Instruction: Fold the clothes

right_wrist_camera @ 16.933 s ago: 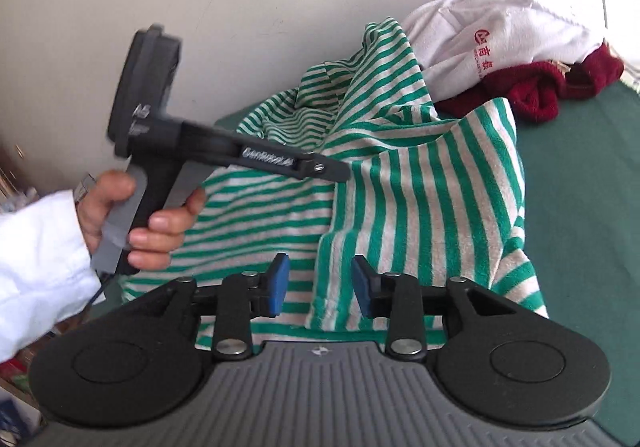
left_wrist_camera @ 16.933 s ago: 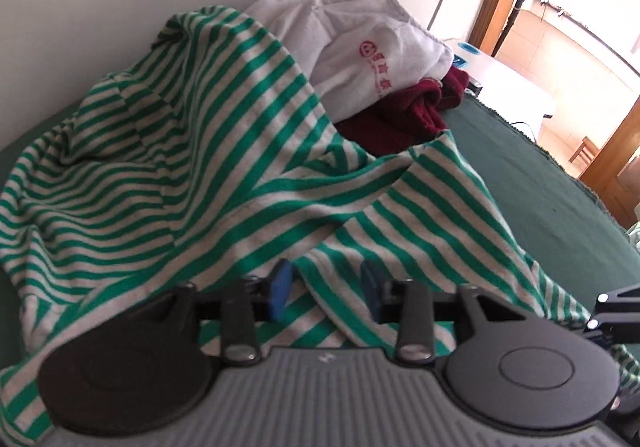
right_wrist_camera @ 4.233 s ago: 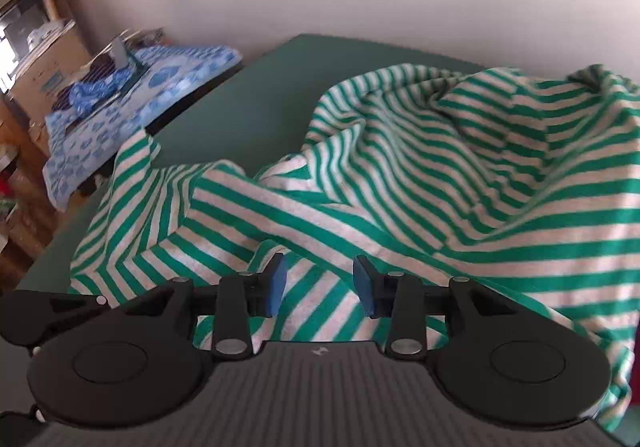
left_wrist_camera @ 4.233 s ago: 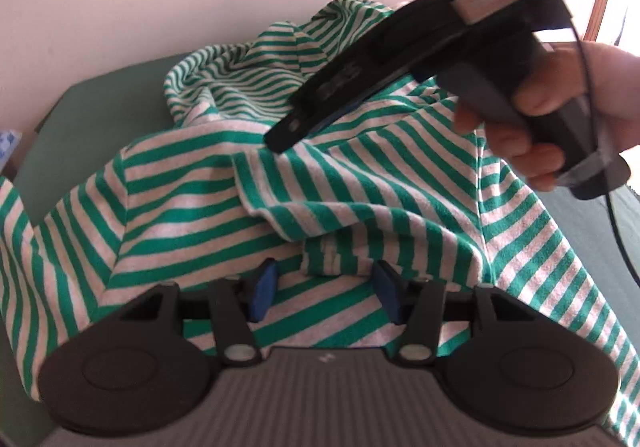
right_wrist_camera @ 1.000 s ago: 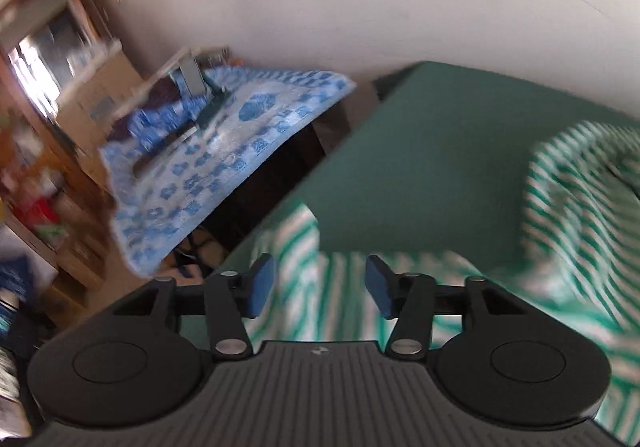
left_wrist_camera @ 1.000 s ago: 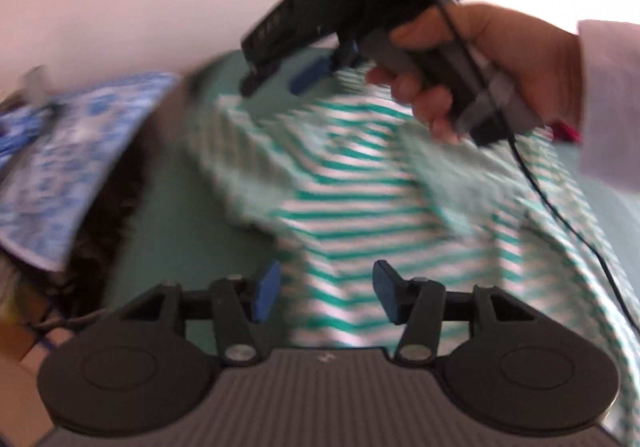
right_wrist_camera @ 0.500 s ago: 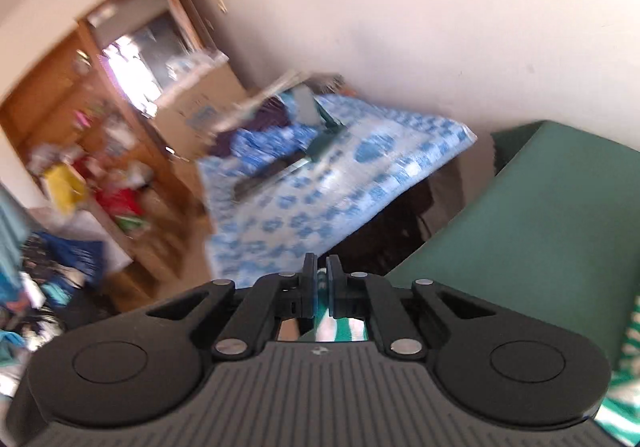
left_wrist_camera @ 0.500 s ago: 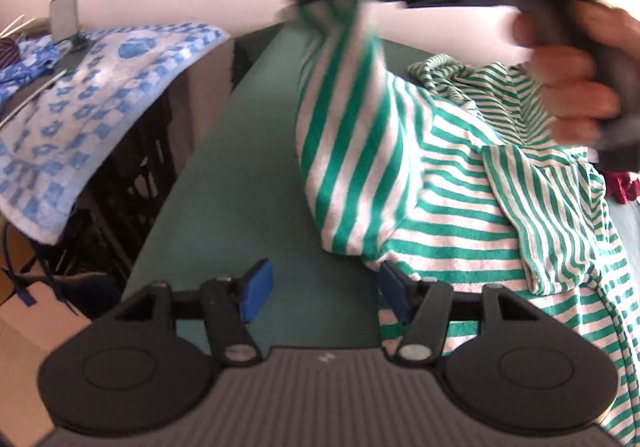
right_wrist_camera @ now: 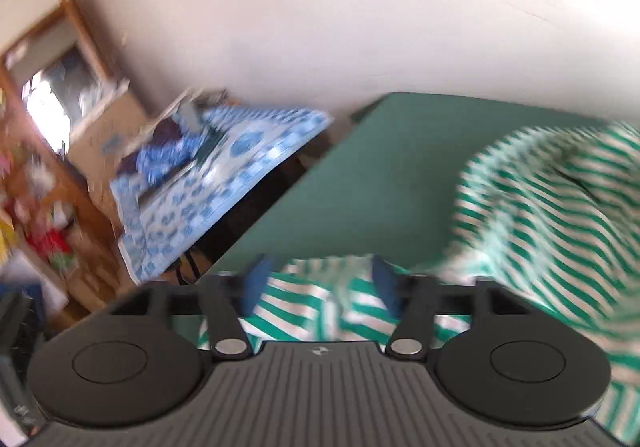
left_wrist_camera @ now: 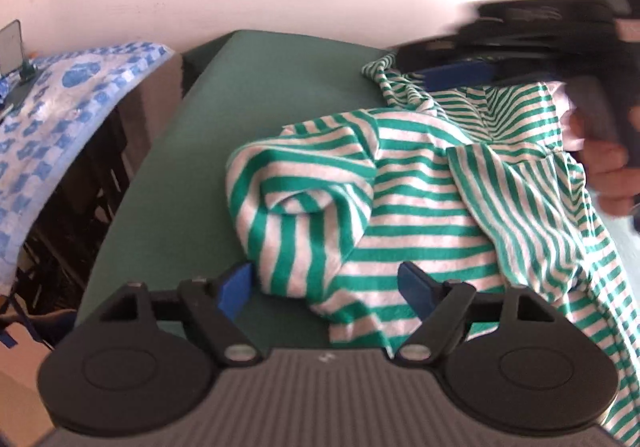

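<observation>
The green-and-white striped shirt [left_wrist_camera: 420,199] lies bunched on the green bench [left_wrist_camera: 248,95], filling the left wrist view from about three o'clock down to six, with a rolled lump of cloth near the centre and a loose flap draped over it toward three o'clock. The left claw [left_wrist_camera: 326,283] hovers over the near edge of the shirt, its blue pads spreading apart; striped cloth sits between them but neither pad presses on it, so nothing is gripped. The right claw [right_wrist_camera: 316,285], blurred in its own view, is likewise opening, with a fold of the shirt lying below and between its pads and no clamp visible. In the left view that right tool appears at about two o'clock, held in the person's hand [left_wrist_camera: 608,167] above the far part of the shirt. Both claws parted over a rumpled heap suggests the cloth is being let go so it can settle and be regripped at better corners; folding looks barely begun. A blue-patterned cloth [left_wrist_camera: 60,103] covers furniture at nine o'clock.
</observation>
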### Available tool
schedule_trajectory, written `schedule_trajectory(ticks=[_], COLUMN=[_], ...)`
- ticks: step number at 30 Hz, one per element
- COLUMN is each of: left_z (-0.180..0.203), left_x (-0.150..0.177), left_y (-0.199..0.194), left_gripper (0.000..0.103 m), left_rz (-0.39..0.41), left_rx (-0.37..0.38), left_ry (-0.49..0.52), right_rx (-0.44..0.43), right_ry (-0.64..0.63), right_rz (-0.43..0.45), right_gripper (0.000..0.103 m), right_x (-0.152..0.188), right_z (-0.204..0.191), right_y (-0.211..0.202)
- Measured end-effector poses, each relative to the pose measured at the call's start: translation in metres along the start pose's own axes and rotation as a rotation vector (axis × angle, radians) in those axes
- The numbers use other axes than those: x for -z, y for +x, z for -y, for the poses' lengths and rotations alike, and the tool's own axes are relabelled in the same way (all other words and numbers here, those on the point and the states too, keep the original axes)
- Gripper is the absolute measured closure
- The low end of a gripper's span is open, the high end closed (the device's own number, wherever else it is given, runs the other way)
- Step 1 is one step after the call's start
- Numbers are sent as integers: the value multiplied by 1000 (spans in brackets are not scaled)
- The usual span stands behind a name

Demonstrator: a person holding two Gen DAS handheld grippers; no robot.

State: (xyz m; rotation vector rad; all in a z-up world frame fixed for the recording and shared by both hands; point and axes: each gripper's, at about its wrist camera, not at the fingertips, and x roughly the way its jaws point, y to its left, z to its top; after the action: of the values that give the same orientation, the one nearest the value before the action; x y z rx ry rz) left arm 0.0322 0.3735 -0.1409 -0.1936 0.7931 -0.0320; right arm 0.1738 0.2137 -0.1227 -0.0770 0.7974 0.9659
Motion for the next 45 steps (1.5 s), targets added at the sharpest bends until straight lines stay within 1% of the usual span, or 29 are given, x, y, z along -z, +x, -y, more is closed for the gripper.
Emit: schedule_trajectory(ticks=[2,4,5,6,7,9,10,11,12,14,15,17,19,22,24,26,27,28,29,30,32,34,36,38,39,40,41,43,45], left_z=[3,3,3,3,3,5,6,7,10,17,22,37,60,94,113,127,124,117,110,104,84,64,52,51,51,53,56,64,78], left_x=[0,1,1,1,2,1,0,-2,-3,-6,-7,-8,-5,1,9,19,19,17,14,12,-1,-15,-24,-28,-29,-30,-30,-29,-26], left_y=[-1,-1,0,2,4,5,4,2,-1,-7,-12,-22,-28,-25,-24,-30,-33,-36,-39,-42,-27,-8,12,27,31,30,28,16,2], left_gripper=[23,23,23,25,26,40,45,59,80,94,94,94,94,93,75,74,72,70,63,61,62,63,60,60,66,81,98,99,99], left_rz=[4,11,15,7,7,14,18,31,46,76,97,133,149,137,133,146,154,161,168,176,120,54,-5,-34,-33,-32,-30,14,72], left_rx=[-14,-29,-37,-39,-42,-53,-58,-70,-92,-141,-150,-133,-90,12,31,33,24,13,2,-9,-17,-22,16,0,-10,-14,-17,-29,-55], left_ry=[15,26,31,34,39,46,46,39,41,53,68,116,194,281,361,446,447,434,420,407,320,224,134,69,47,33,22,31,93], right_rx=[91,166,160,147,132,85,61,55,41,-15,-34,-36,-21,22,89,179,196,196,177,146,90,54,52,59,70,86,102,134,151], right_ry=[-99,-156,-158,-157,-155,-148,-147,-154,-158,-150,-153,-178,-196,-190,-171,-111,-57,1,43,75,132,172,220,274,280,273,265,250,240], right_rz=[-74,-140,-163,-155,-131,-81,-57,-33,-9,33,50,65,65,40,-16,-50,-36,-15,-1,8,15,0,-21,-52,-62,-70,-77,-92,-92], right_gripper=[53,55,66,78,97,100,100,100,100,100,100,100,100,99,94,75,70,68,68,68,64,64,64,63,63,65,77,98,101], right_x=[0,5,7,7,4,-3,-8,-12,-17,-25,-27,-27,-23,-14,-5,3,7,11,13,16,19,20,20,21,22,22,22,23,23], right_z=[-21,-29,-29,-29,-29,-28,-27,-26,-24,-15,-11,-2,8,29,47,64,71,77,79,79,76,71,67,67,65,64,62,59,57], right_y=[32,57,63,62,56,39,29,19,8,-13,-24,-39,-48,-52,-55,-55,-59,-65,-69,-71,-73,-66,-53,-39,-35,-34,-33,-30,-32])
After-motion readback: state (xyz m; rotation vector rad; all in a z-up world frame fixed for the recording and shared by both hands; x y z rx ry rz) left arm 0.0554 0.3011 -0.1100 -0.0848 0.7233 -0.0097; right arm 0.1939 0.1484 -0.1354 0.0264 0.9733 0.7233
